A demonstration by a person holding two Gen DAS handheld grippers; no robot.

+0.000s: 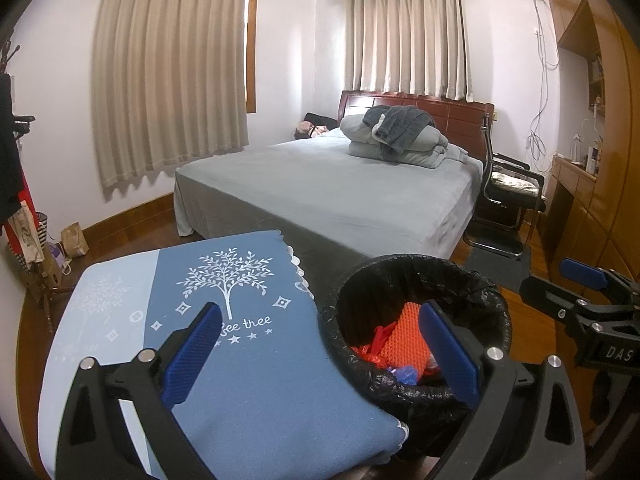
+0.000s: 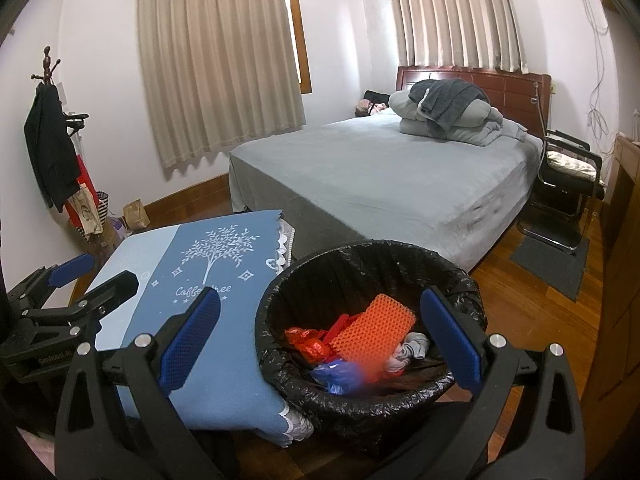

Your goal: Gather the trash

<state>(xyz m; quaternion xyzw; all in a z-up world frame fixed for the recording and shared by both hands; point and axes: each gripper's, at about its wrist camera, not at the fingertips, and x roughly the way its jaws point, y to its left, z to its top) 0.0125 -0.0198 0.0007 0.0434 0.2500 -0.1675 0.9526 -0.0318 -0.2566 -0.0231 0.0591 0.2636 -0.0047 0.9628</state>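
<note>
1. Bedroom walls in pale lilac frame two windows hung with beige curtains [image 1: 172, 80]; a bed [image 1: 340, 192] under a grey cover stands against a dark wooden headboard, with folded bedding [image 1: 400, 136] piled near its head.
2. Beside the bed, on the wooden floor, sits a black chair [image 1: 508, 196] with a cushion, and a coat rack [image 2: 50, 128] draped with dark clothing stands by the left wall.
3. Closer in, a small table wears a blue tablecloth [image 1: 256, 380] printed with a white tree.
4. Just beside that table stands the trash bin [image 2: 460, 280], lined with a black bag whose edge folds over the rim.
5. Inside the bin lie the collected scraps — an orange textured sheet [image 2: 376, 332], crumpled red wrappers [image 2: 308, 342], a blue plastic bag [image 2: 336, 374] and a grey-white rag [image 2: 412, 350].
6. The left gripper [image 1: 320, 354] hovers over the tablecloth's edge and the bin's near rim, its blue-padded fingers spread wide with nothing between them.
7. The right gripper [image 2: 320, 340] hangs above the bin's mouth — its jaws likewise stand wide apart and hold nothing.
8. Each tool shows in the other's view: the right one at the far right of the left wrist picture, the left one low at the left of the right wrist picture, over the table's near side.
</note>
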